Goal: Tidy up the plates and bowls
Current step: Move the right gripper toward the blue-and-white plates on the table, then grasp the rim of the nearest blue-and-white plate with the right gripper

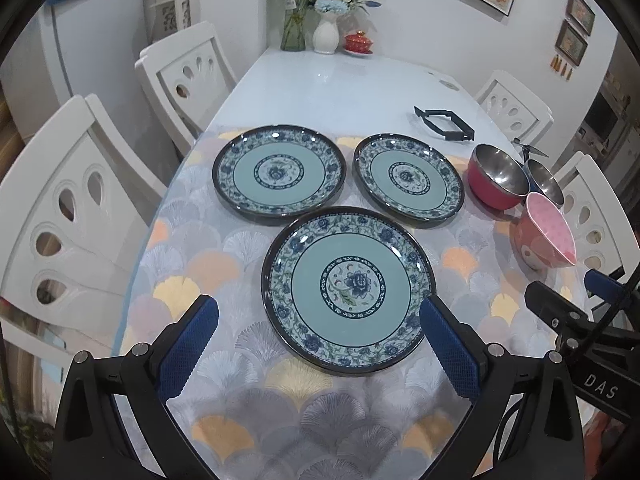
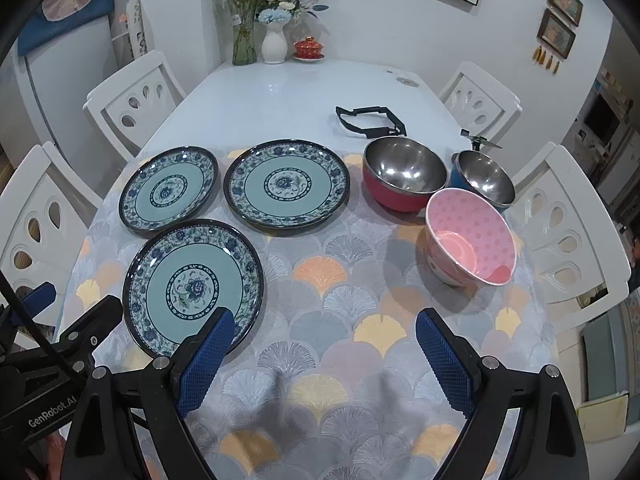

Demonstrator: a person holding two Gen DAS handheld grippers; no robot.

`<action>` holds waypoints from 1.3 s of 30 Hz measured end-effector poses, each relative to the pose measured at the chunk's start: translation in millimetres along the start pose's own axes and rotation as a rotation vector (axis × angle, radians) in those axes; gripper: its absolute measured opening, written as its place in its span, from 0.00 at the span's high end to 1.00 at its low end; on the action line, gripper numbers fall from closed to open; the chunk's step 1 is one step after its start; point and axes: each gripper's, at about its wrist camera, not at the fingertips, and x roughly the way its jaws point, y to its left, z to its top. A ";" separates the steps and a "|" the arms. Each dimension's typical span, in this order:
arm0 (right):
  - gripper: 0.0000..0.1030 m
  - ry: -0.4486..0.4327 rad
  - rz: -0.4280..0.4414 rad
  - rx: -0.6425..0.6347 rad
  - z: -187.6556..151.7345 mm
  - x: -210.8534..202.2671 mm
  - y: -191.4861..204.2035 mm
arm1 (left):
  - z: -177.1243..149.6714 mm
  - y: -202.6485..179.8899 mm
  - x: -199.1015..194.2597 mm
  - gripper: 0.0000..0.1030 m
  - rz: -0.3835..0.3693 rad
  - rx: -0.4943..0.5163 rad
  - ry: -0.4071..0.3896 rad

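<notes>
Three blue floral plates lie flat on the patterned cloth: a near plate (image 1: 347, 289) (image 2: 193, 285), a far left plate (image 1: 279, 174) (image 2: 169, 191) and a far right plate (image 1: 408, 181) (image 2: 286, 186). To their right stand a red steel-lined bowl (image 1: 496, 178) (image 2: 404, 179), a blue steel-lined bowl (image 1: 544, 182) (image 2: 482, 179) and a pink dotted bowl (image 1: 548, 236) (image 2: 470, 237). My left gripper (image 1: 319, 311) hovers open over the near plate's front part. My right gripper (image 2: 325, 322) is open above bare cloth, right of that plate. Neither holds anything.
A black frame-like object (image 1: 444, 123) (image 2: 370, 121) lies on the white table (image 1: 340, 88) beyond the bowls. Two vases (image 2: 260, 40) and a red lidded cup (image 2: 308, 48) stand at the far end. White chairs (image 1: 72, 216) (image 2: 568, 224) line both sides.
</notes>
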 end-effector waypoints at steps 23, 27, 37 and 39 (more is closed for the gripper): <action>0.28 0.251 0.182 0.006 5.4 98.0 19.0 | -2.9 54.8 85.4 0.08 0.008 -0.091 0.183; 0.35 0.296 0.190 -0.019 6.4 121.1 23.3 | -2.1 64.4 103.7 0.08 0.000 -0.110 0.223; 0.45 0.337 0.237 -0.023 11.0 151.1 29.0 | 5.0 62.0 116.9 0.14 -0.022 -0.068 0.212; 0.47 0.328 0.240 -0.029 13.8 152.3 29.8 | 6.4 61.4 117.9 0.22 -0.016 -0.053 0.203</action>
